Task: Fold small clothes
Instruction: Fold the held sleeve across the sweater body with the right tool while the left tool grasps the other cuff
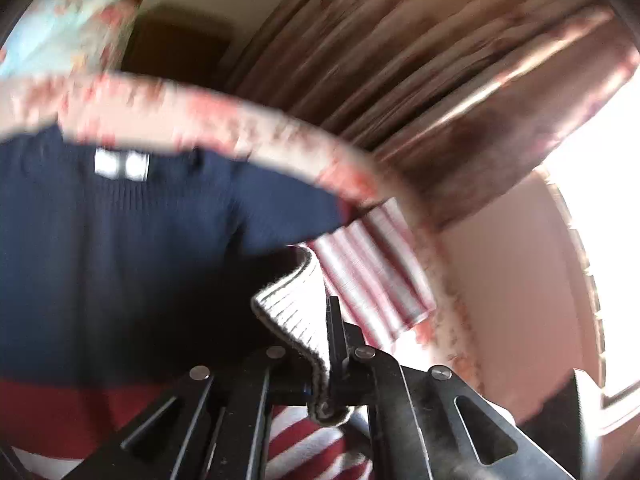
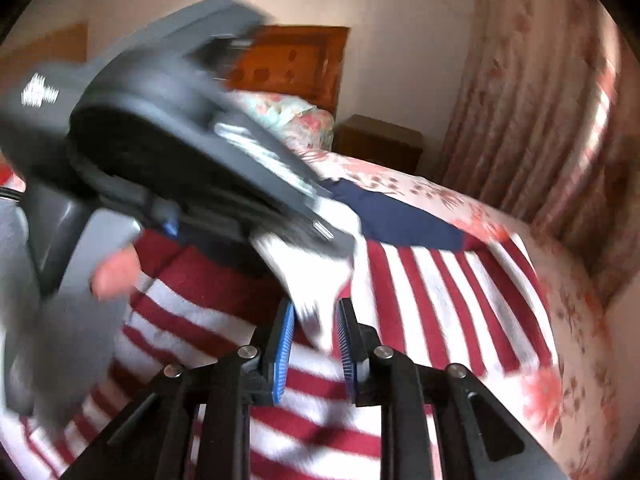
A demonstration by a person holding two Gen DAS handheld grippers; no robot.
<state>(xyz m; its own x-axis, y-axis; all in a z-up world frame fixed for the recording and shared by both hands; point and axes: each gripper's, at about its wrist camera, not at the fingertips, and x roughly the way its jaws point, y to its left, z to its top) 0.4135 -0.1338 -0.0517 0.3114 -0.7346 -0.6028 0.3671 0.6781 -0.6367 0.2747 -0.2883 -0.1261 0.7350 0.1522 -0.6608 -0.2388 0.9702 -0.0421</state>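
Observation:
A knitted sweater (image 1: 120, 240), navy at the top with red and white stripes (image 2: 420, 300) below, lies spread on the bed. My left gripper (image 1: 334, 320) is shut on its white ribbed cuff (image 1: 292, 312), which curls up from between the fingers. In the right wrist view the left gripper (image 2: 332, 236) hangs blurred over the sweater, lifting that white fabric. The lower end of that fabric (image 2: 316, 320) droops between the blue pads (image 2: 285, 340) of my right gripper (image 2: 314, 332). Its jaws stand apart and the pads do not press on the cloth.
The floral bedspread (image 2: 560, 360) covers the bed, with a pillow (image 2: 288, 116) and wooden headboard (image 2: 296, 64) at the far end. A dark nightstand (image 2: 380, 140) stands beside it. Patterned curtains (image 2: 540, 100) hang on the right. A person's hand (image 2: 116, 272) grips the left tool.

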